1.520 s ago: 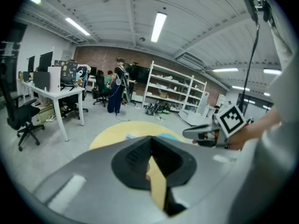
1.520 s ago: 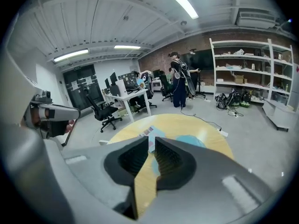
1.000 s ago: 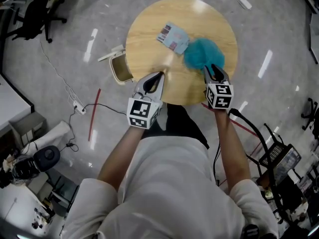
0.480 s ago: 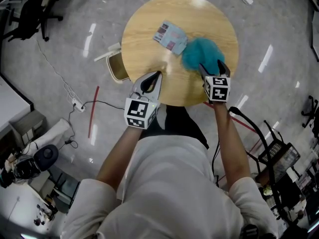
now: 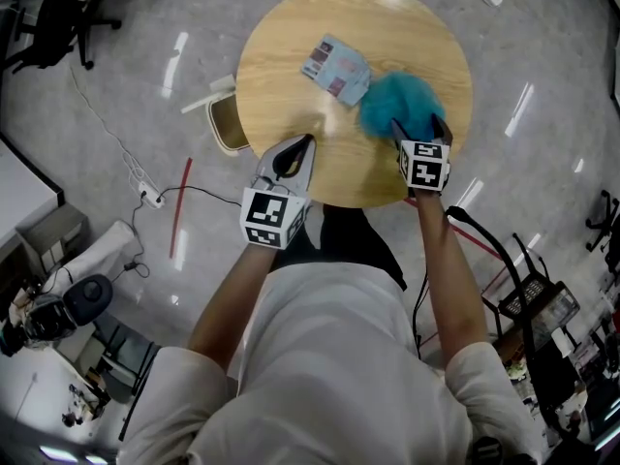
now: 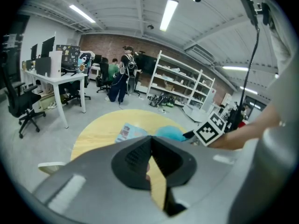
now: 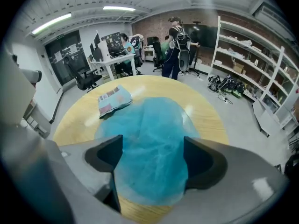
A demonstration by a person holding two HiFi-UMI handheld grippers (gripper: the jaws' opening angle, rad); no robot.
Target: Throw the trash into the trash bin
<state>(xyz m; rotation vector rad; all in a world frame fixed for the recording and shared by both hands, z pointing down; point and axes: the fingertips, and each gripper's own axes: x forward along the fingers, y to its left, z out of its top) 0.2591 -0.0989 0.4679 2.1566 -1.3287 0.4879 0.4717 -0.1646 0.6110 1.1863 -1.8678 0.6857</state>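
A crumpled teal mesh cap (image 5: 402, 105) lies on the round wooden table (image 5: 291, 37), right of a printed packet (image 5: 336, 68). My right gripper (image 5: 418, 124) is open; its jaws have just been opening and now stand either side of the cap's near part (image 7: 149, 120) without pressing it. The right gripper view shows the packet (image 7: 114, 99) beyond the cap. My left gripper (image 5: 308, 143) is shut and empty over the table's near edge. A small bin (image 5: 229, 124) with its lid up stands on the floor against the table's left side.
A power strip with cables (image 5: 150, 200) and a red strip (image 5: 181, 211) lie on the floor at left. An office chair (image 5: 53, 17) stands at upper left. Racks and gear crowd the lower right. People (image 7: 178, 50) stand far beyond the table, by shelves.
My right gripper has sunk toward the teal cap and its jaws have spread wide around the cap's near part. The left gripper has hardly moved.
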